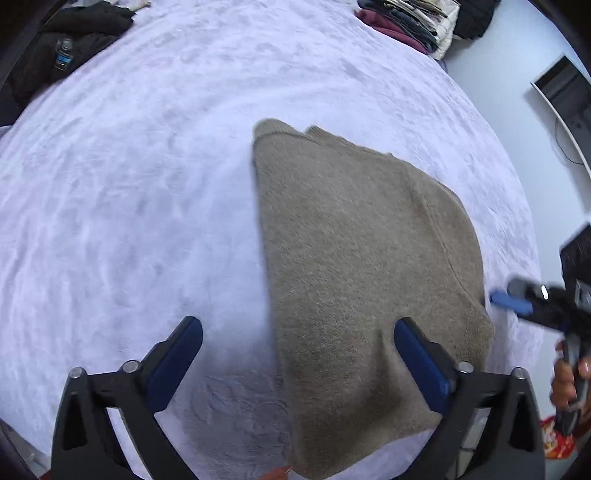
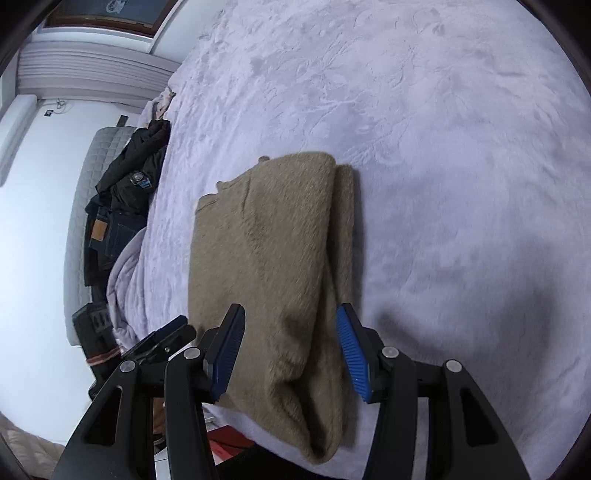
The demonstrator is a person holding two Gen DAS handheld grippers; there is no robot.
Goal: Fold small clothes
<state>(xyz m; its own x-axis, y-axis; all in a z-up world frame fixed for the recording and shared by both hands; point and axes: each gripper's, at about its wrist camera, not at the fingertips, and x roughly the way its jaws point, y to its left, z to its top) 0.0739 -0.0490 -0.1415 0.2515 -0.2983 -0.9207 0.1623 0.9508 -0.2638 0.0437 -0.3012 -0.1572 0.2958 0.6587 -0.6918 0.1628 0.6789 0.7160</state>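
A brown knitted sweater lies folded into a long shape on the pale lilac bedspread. My left gripper hovers over its near end, jaws spread wide. The sweater's left edge runs between them, and neither pad presses on it. In the right wrist view the same sweater stretches away from me, with a rolled fold along its right side. My right gripper stands open above its near end, with a gap at each blue pad. The right gripper also shows beside the sweater's right edge, held by a hand.
A stack of folded clothes sits at the bed's far right corner. Dark clothes with a bottle lie at the far left. Dark garments and jeans line the bed's left edge. A red snack bag lies below the bed.
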